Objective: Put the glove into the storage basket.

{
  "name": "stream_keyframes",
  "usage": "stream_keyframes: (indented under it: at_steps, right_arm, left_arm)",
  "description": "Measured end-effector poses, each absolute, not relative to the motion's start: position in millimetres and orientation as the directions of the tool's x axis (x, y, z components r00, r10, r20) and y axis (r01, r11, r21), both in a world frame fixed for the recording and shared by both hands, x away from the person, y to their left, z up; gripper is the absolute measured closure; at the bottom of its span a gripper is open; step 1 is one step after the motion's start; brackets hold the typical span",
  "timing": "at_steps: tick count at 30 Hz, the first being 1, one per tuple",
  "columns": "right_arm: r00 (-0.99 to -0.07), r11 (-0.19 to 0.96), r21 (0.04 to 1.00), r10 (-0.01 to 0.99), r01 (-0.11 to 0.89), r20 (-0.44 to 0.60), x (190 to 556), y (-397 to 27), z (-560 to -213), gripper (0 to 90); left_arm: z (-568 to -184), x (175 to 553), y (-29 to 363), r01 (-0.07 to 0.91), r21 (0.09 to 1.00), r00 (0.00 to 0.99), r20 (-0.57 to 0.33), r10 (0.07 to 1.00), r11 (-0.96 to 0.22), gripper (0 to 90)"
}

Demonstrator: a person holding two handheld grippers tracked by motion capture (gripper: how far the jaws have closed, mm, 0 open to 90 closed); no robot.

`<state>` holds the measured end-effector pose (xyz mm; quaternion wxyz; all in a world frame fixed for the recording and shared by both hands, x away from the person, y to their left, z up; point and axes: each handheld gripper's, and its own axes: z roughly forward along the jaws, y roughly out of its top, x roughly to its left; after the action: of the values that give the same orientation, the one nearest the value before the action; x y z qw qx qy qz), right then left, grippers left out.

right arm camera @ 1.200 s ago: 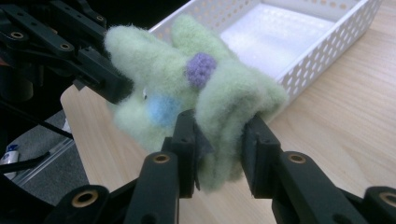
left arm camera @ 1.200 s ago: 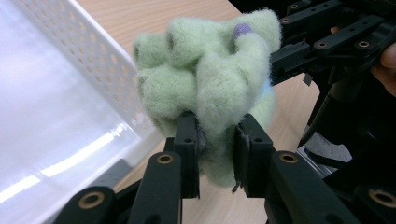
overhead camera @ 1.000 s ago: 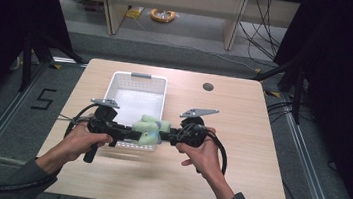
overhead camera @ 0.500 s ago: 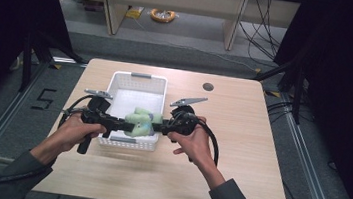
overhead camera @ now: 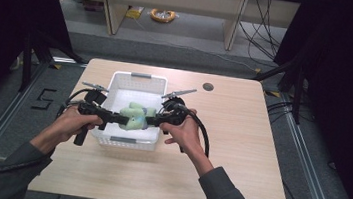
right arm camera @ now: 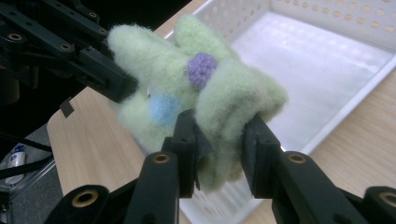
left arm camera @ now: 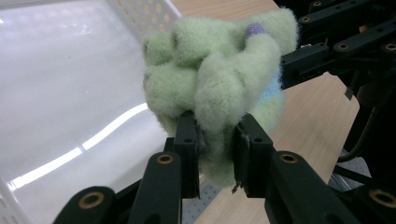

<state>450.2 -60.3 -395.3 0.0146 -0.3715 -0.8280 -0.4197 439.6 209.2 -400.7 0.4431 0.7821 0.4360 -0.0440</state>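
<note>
- One green felt toy (overhead camera: 135, 116), with one purple dot (right arm camera: 201, 68) and one blue dot (right arm camera: 163, 108).
- Two grippers, left gripper (left arm camera: 215, 140) and right gripper (right arm camera: 218, 137), both pinching the toy.
- One white basket (overhead camera: 116, 80) beneath.

Looks like a lab or test rig room, not anyone's home: a bare wooden table (overhead camera: 239, 152) sits inside black curtains (overhead camera: 348, 74), with aluminium floor rails (overhead camera: 307, 170), loose cables (overhead camera: 264, 19) and plain shelving (overhead camera: 234, 15) behind.
</note>
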Motion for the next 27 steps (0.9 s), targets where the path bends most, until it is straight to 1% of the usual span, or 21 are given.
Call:
stream_keyframes:
  at_steps: [5,13,15,17,18,20,22,25,26,27]
  right_arm:
    - [-0.725,0.386,0.676,0.606,0.628,0.327,459.2,-51.9,-399.1,69.8]
    - [-0.702,0.388,0.64,0.62,0.663,0.351,468.7,-40.3,-410.7,69.8]
    - [-0.701,0.388,0.644,0.627,0.659,0.339,471.8,-37.1,-415.3,69.8]
    - [-0.702,0.402,0.629,0.625,0.665,0.343,474.6,-34.2,-418.6,69.8]
    - [-0.698,0.404,0.624,0.631,0.669,0.339,475.7,-32.3,-420.8,69.8]
    - [-0.696,0.414,0.613,0.636,0.672,0.334,478.1,-28.5,-425.3,69.8]
    - [-0.681,0.425,0.584,0.652,0.692,0.332,479.4,-25.0,-429.1,69.8]
    - [-0.684,0.442,0.57,0.653,0.693,0.326,481.1,-19.9,-434.4,69.7]
    - [-0.704,0.459,0.581,0.641,0.672,0.307,483.3,-19.3,-436.5,69.7]
    - [-0.701,0.461,0.572,0.641,0.678,0.314,483.8,-18.2,-437.9,69.7]
  left_arm:
    - [-405.4,446.0,214.8,0.734,0.641,0.601,-0.458,0.655,-0.226,73.0]
    - [-418.6,456.7,220.6,0.761,0.61,0.571,-0.465,0.677,-0.223,72.9]
    - [-422.9,459.6,222.8,0.77,0.596,0.566,-0.472,0.676,-0.229,72.9]
    - [-427.4,461.2,223.7,0.779,0.585,0.553,-0.469,0.688,-0.227,72.8]
    - [-428.9,462.3,225.0,0.78,0.576,0.556,-0.456,0.695,-0.245,72.8]
    - [-433.1,463.7,224.9,0.788,0.566,0.545,-0.46,0.701,-0.241,72.8]
    - [-437.4,465.2,225.2,0.795,0.552,0.541,-0.457,0.706,-0.252,72.7]
    - [-442.7,467.2,225.9,0.806,0.535,0.529,-0.458,0.714,-0.254,72.6]
    - [-444.6,468.7,226.7,0.808,0.529,0.53,-0.46,0.713,-0.26,72.5]
    - [-445.4,469.3,227.0,0.809,0.528,0.528,-0.458,0.715,-0.259,72.5]
